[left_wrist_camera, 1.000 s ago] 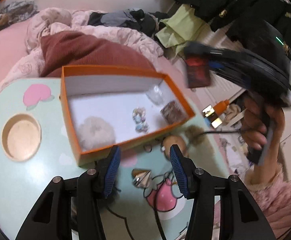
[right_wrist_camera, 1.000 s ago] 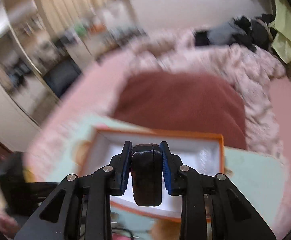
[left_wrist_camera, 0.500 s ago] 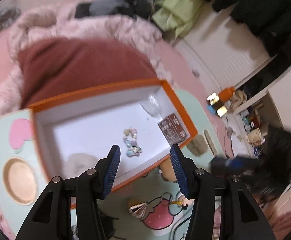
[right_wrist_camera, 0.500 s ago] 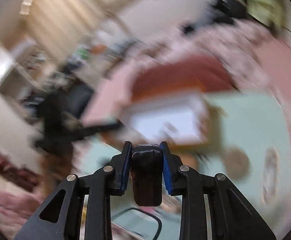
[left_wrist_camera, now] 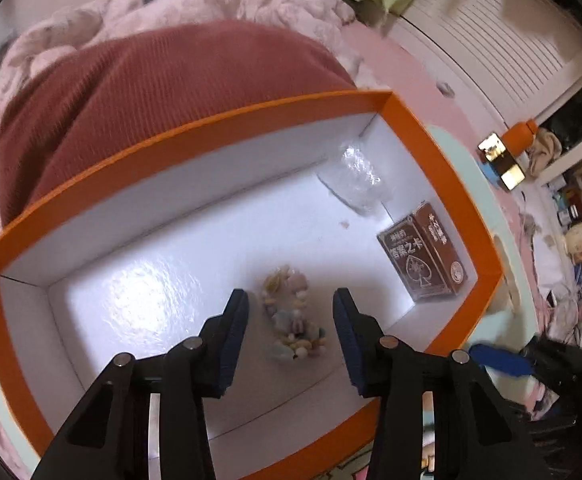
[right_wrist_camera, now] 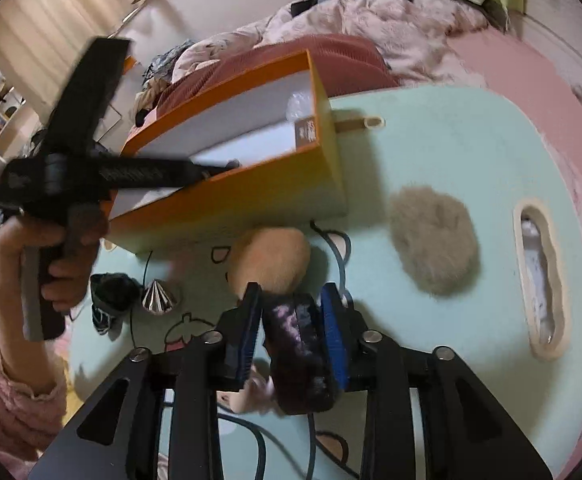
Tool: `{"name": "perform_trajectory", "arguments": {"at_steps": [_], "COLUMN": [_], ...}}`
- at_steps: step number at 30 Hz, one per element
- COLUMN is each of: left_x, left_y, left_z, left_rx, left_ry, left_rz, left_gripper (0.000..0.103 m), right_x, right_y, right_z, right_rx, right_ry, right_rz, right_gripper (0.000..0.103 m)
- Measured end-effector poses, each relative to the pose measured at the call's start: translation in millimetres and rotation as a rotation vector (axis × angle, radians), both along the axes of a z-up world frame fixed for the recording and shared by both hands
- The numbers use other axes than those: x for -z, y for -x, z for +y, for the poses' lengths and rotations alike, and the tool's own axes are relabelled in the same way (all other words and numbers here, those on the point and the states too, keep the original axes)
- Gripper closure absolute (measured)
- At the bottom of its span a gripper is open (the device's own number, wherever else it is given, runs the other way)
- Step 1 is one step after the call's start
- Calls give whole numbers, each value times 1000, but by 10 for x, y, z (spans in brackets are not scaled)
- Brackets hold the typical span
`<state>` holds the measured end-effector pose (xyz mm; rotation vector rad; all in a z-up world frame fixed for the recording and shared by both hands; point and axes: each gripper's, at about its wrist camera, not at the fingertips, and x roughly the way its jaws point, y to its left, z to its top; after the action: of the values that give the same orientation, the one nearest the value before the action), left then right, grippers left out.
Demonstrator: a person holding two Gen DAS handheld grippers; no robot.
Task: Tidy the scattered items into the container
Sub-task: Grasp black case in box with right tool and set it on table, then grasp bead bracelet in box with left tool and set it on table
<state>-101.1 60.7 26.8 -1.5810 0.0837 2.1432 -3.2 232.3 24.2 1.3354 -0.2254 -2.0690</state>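
Observation:
My left gripper (left_wrist_camera: 289, 296) reaches into the orange box (left_wrist_camera: 195, 128), and its jaws are closing. A pastel bead bracelet (left_wrist_camera: 287, 320) lies on the white floor between the fingers, and the pads are clear of it. The box also holds a brown card pack (left_wrist_camera: 423, 256) and a clear plastic wrap (left_wrist_camera: 355, 180). My right gripper (right_wrist_camera: 291, 292) hangs over the mint table (right_wrist_camera: 451, 140) in front of the box (right_wrist_camera: 251, 200), its jaws opening. A dark glossy object (right_wrist_camera: 297, 344) sits tilted and blurred between them, leaning on the right pad.
On the table lie a grey fluffy puff (right_wrist_camera: 433, 240), a peach puff (right_wrist_camera: 271, 256), a silver cone (right_wrist_camera: 157, 298) and a small dark item (right_wrist_camera: 111, 292). A hand (right_wrist_camera: 59, 264) holds the left tool. A red cushion (left_wrist_camera: 151, 92) lies behind the box, and a handle slot (right_wrist_camera: 541, 280) is at the right.
The left gripper moved forward from the table into the box, over the bracelet, and its jaws narrowed. The right gripper swung down to the table in front of the box, and its dark object tilted loose.

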Motion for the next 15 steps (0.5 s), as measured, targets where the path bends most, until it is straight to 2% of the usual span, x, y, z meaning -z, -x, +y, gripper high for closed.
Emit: {"name": "perform_trajectory", "arguments": {"at_steps": [2,4,6,9,10,15], "left_x": [19,45,38,-15,-61,-486], "left_y": [8,12,-1,8,15,-61], "left_z": [-47,-81,-106,-188,-237,-540], "left_rx": [5,5,2,-13,-26,-63], "left_ry": [-48,-90,-106,-131,-142,-255], "left_rz": [-38,-69,-63,-46,-31,50], "left_gripper": [79,85,86,95,94,94], "right_x": [-58,-115,-138,-142,-144,-217], "right_y": [-2,-15,-4,13,12,-8], "right_z": [44,81,91,104,103,67], "right_rx": [11,19,19,27,29,36], "right_ry": [-4,6,19,24,16,-69], "right_rz": [38,72,75,68,70,121], "right_gripper": [56,50,50,50,50,50]}}
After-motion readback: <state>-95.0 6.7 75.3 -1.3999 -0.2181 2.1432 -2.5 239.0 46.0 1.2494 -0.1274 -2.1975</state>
